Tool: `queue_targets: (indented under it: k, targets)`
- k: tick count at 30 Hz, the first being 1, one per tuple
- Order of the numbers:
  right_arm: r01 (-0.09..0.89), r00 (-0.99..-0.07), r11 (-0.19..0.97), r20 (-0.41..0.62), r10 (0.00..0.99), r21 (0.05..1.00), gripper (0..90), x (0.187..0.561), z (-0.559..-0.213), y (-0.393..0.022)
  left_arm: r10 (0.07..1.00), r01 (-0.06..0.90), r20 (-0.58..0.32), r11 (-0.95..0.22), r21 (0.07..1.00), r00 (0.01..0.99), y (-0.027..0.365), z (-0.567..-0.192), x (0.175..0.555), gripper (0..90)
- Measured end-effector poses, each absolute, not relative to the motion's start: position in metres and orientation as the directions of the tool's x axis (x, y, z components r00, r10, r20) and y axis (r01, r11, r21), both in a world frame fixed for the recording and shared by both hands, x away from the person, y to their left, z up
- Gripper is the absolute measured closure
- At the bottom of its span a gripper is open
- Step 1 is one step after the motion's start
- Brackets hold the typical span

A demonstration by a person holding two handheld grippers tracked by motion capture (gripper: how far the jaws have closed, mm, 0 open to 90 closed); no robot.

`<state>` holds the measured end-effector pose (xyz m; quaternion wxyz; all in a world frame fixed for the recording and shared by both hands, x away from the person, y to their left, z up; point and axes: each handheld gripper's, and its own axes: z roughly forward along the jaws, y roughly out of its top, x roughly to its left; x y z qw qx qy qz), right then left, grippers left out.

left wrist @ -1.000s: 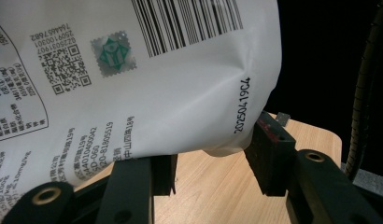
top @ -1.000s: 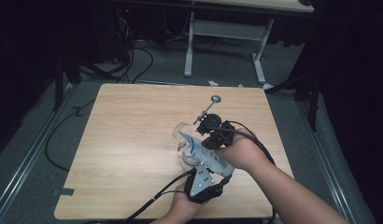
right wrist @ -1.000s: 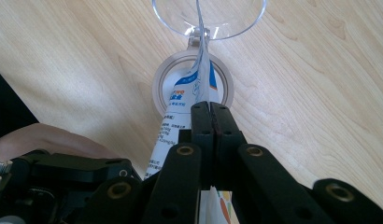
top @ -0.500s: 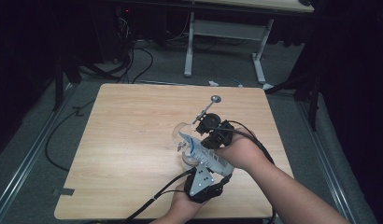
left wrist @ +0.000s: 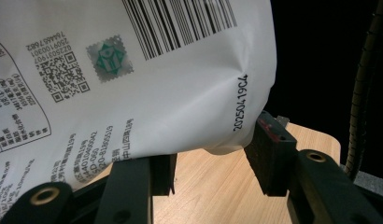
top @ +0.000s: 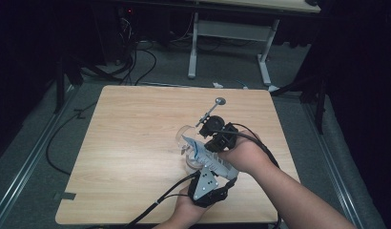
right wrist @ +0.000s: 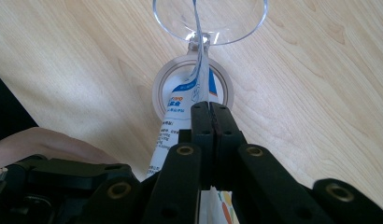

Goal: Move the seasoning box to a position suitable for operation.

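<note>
1. Now, keep right gripper (right wrist: 209, 108) clamped flat on pouch (right wrist: 178, 122), tip beyond fingers, inside glass (right wrist: 248, 25).
2. Keep left gripper (left wrist: 210, 161) pressed around pouch bottom; raise slowly.
3. Avoid knocking glass.

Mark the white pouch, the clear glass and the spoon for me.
white pouch (left wrist: 147, 88): left gripper view, on its printed back below the barcode.
clear glass (right wrist: 213, 21): right gripper view, on the bowl's wall.
spoon (top: 220, 100): high view, on its round bowl.
</note>
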<state>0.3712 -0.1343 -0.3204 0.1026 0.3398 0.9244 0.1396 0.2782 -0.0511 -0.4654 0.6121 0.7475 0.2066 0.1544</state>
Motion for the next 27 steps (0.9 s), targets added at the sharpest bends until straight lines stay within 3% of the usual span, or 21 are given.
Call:
queue_targets:
  k: [27]
  targets:
    - [0.596,-0.752,0.732,-0.091,0.653,0.33,89.9,0.3718,-0.322,-0.1308,0.503,0.119,-0.024,-0.156,0.981,0.864,-0.0502,-0.4649,0.2786,56.5]
